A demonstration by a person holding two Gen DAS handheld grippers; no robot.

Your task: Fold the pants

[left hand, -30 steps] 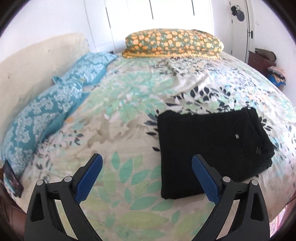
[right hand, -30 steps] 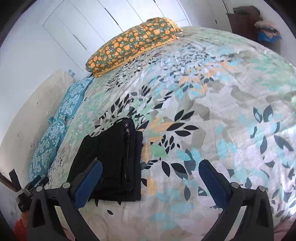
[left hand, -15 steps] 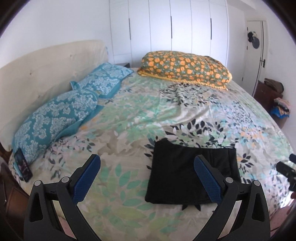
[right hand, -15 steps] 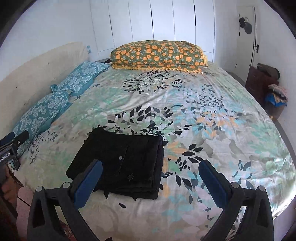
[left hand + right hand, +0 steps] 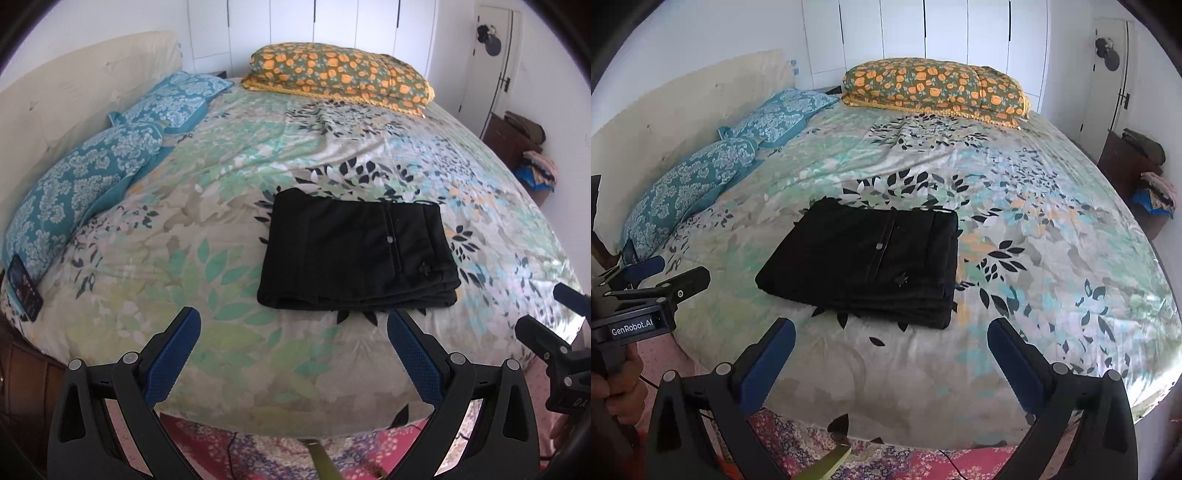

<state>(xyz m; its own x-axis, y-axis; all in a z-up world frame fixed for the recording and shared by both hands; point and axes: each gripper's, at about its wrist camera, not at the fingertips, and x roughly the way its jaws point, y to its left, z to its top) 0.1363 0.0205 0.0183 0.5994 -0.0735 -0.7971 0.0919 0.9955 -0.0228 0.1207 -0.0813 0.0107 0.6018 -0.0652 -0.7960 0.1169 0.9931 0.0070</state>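
Looks like the folding part is basically done: the black pants (image 5: 358, 254) sit in a neat stacked rectangle mid-frame on the floral bedspread (image 5: 229, 206). Left hand-held gripper (image 5: 293, 349) and right hand-held gripper (image 5: 891, 360) both hang at the bottom of frame, fingers spread apart, holding nothing. I'd guess the next move is just a tidy-up press, if anything.

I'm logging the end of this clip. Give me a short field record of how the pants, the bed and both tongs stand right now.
pants: black pants, folded into a flat stacked rectangle
surface: floral bedspread, pants lie near its front edge
left tongs: open, empty, clear of the pants
right tongs: open, empty, clear of the pants
pillows: two teal pillows at left, orange floral pillow at far end
task state: looks finished
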